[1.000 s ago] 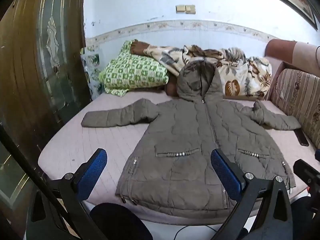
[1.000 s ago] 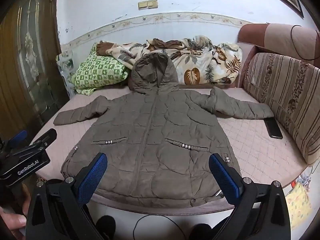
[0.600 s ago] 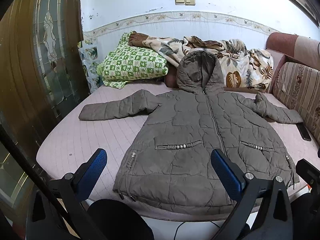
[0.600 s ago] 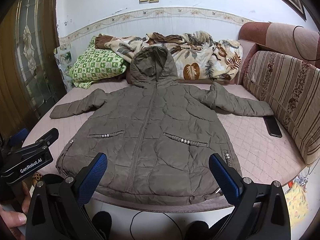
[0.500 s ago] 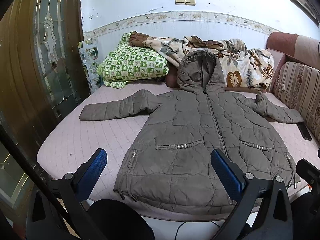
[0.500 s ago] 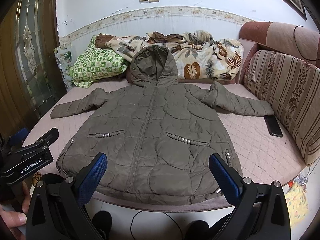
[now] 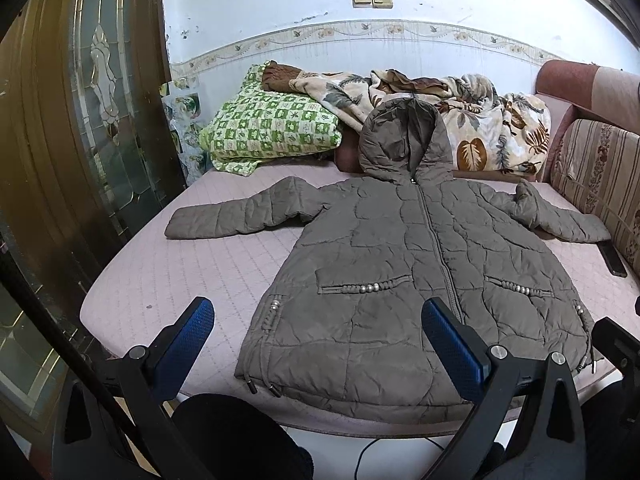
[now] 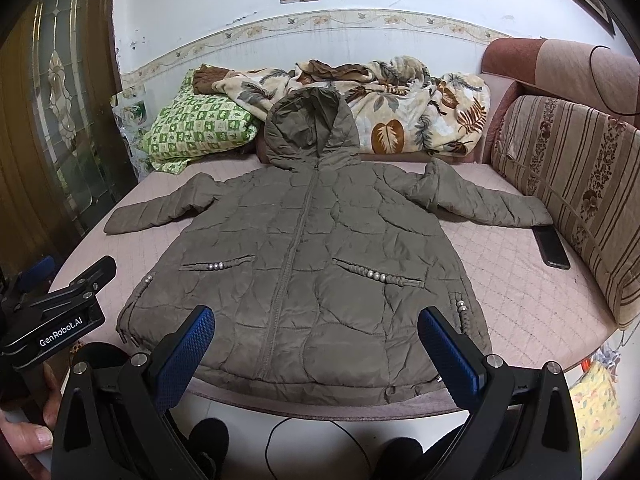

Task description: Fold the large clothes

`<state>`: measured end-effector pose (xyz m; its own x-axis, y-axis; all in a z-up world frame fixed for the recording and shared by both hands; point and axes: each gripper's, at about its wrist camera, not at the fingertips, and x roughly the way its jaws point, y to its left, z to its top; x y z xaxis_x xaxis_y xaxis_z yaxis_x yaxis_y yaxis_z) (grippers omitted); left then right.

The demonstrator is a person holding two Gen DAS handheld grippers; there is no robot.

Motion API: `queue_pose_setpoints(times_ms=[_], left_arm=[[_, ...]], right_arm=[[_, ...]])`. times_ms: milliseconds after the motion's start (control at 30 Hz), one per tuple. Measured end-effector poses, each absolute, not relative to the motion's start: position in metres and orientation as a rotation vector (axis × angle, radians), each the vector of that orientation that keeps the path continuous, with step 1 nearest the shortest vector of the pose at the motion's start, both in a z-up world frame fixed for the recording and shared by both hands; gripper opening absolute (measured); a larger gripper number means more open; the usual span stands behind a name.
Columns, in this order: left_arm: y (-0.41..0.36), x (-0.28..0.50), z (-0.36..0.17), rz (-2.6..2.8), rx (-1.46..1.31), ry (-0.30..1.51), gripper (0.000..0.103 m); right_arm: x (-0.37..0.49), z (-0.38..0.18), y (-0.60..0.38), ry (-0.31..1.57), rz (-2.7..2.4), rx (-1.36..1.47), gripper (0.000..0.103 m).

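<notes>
Both claws sit spread and empty: my left claw (image 7: 316, 344) and right claw (image 8: 316, 340) hover short of the hem of the grey-brown quilted hooded coat (image 7: 420, 280), which lies zipped, face up, sleeves out, on the pink quilted bed (image 7: 192, 272). Since a second ago the view has dipped and the coat sits slightly nearer, so I judge I'm closing in; folding hasn't begun. A black phone (image 8: 554, 246) lies untouched beside the right sleeve.
</notes>
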<state>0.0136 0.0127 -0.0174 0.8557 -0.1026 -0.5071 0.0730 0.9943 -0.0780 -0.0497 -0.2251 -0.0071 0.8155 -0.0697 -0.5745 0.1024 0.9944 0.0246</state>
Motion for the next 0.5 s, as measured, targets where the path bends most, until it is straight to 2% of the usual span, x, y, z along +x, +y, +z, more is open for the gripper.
queue_pose_setpoints(times_ms=[67,500], left_arm=[[0.011,0.006,-0.011,-0.114,-0.121,0.545,0.103],[-0.001,0.000,-0.006,-0.103,-0.003,0.548,0.103]], right_arm=[[-0.052,-0.006,-0.224,0.604,-0.089,0.056,0.103],[-0.066,-0.006,-0.236,0.593,-0.116,0.091,0.103]])
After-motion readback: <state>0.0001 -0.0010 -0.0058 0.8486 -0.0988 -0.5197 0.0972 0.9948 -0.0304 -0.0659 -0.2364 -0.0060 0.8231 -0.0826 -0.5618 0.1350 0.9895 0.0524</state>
